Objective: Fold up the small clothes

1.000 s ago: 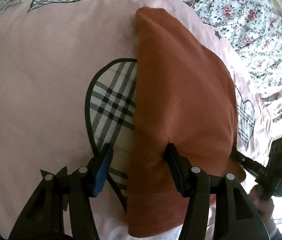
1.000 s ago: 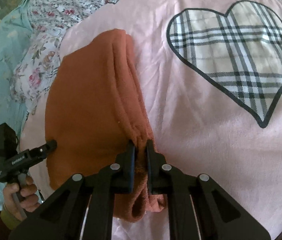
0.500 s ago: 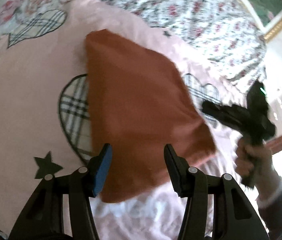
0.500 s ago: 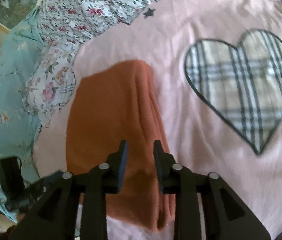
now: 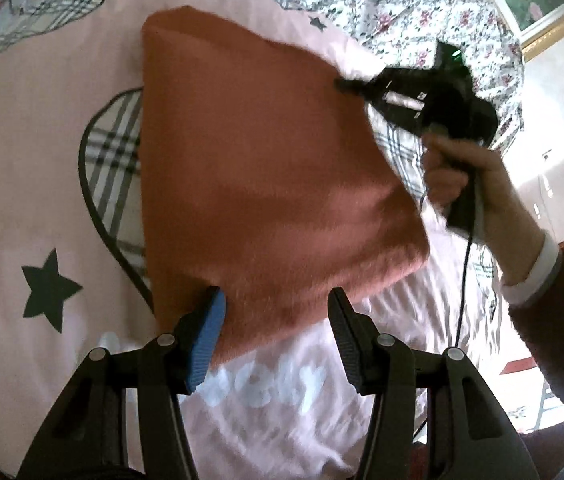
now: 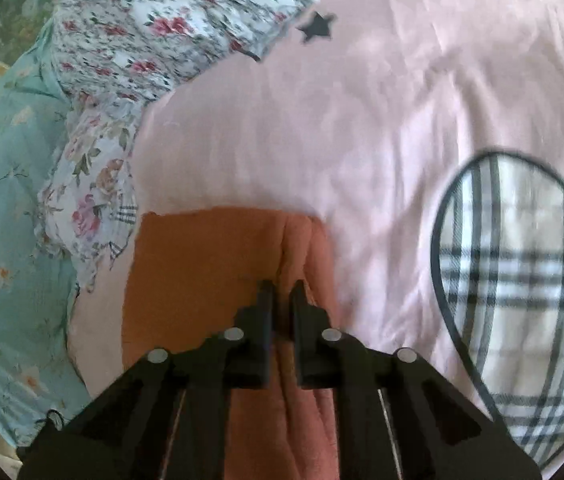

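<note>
Black grippers [image 5: 274,320], silver screws, one blue pad; bare hand [image 5: 462,164], white cuff, maroon sleeve.

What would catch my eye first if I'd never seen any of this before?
Probably the rust-orange cloth, folded on a pink bedspread printed with plaid hearts. The left gripper gapes open at its near edge, while the right gripper, nearly shut, sits over its fold.

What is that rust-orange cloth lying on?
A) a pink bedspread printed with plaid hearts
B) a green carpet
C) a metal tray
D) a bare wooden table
A: the orange cloth rests on the pink bedspread, partly covering a plaid heart.
</note>
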Demonstrator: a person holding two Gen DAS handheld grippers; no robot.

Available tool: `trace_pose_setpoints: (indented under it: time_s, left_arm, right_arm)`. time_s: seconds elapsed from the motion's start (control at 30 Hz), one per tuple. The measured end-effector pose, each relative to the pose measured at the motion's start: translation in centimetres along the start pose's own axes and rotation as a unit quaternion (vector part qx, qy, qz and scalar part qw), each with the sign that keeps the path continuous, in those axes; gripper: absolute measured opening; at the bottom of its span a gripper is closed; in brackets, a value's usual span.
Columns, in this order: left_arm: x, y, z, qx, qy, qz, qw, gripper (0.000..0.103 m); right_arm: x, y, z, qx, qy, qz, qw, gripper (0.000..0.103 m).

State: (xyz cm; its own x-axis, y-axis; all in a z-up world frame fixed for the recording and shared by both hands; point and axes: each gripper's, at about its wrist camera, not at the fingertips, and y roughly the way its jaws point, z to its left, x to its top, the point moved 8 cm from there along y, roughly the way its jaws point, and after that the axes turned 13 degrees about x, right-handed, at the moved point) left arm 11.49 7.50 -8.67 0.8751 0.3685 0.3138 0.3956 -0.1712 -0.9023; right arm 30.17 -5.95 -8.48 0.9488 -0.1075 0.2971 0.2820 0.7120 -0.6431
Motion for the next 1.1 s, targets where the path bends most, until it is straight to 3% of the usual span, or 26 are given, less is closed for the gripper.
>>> trace_pose_setpoints:
  time_s: [0.07, 0.17, 0.3, 0.4, 0.5, 0.63, 0.7, 0.77, 0.83, 0.9, 1.1]
  left_arm:
    - [-0.5, 0.7, 0.1, 0.006, 0.003, 0.009, 0.9999, 0.053]
    - [-1.3, 2.0, 0.6, 0.016, 0.007, 0.021, 0.9996, 0.053]
    - [-1.2, 1.7, 0.3, 0.021, 0.010, 0.019, 0.9995, 0.054]
    - [-1.5, 0.9, 0.4, 0.015, 0.004, 0.012, 0.9998, 0.054]
    - [-1.3, 0.5, 0.1, 0.008, 0.001, 0.008, 0.9999, 0.054]
    - [-1.4, 0.7, 0.4, 0.000, -0.003, 0.010, 0.9999, 0.054]
    - [-1.5, 0.8, 0.5, 0.001, 0.002, 0.012, 0.9999, 0.054]
    - [-1.6, 0.9, 0.6, 0.005, 0.007, 0.014, 0.9999, 0.054]
    - [-1.6, 1.1, 0.6, 0.008, 0.013, 0.017, 0.9997, 0.054]
    - [-1.7, 1.4, 0.6, 0.015, 0.018, 0.017, 0.9996, 0.054]
    - [-2.5, 1.6, 0.1, 0.042, 0.074, 0.009, 0.9963, 0.055]
  right_arm:
    - [-0.1, 0.0, -0.1, -0.023, -0.014, -0.003, 1.000, 0.009]
    - [-1.4, 1.6, -2.4, -0.060, 0.000, 0.026, 0.998, 0.009]
    - [-1.3, 0.0, -1.9, -0.061, 0.017, 0.009, 0.998, 0.023]
    - [-1.9, -2.9, 0.4, -0.047, -0.007, -0.016, 0.999, 0.023]
    - [-5.1, -5.6, 4.2, 0.002, -0.043, -0.015, 0.999, 0.023]
    - [-11.9, -7.1, 6.5, 0.016, -0.082, 0.026, 0.996, 0.023]
    - [-14.8, -7.1, 5.2, -0.012, -0.079, 0.047, 0.996, 0.023]
    - [-17.2, -6.6, 2.3, -0.072, -0.068, 0.067, 0.993, 0.023]
    - [-18.6, -6.0, -0.3, -0.119, -0.070, 0.080, 0.987, 0.004]
    - [-18.5, -6.0, -0.6, -0.113, -0.069, 0.060, 0.989, 0.002]
    - [-18.4, -5.7, -0.2, -0.124, -0.072, 0.058, 0.988, 0.002]
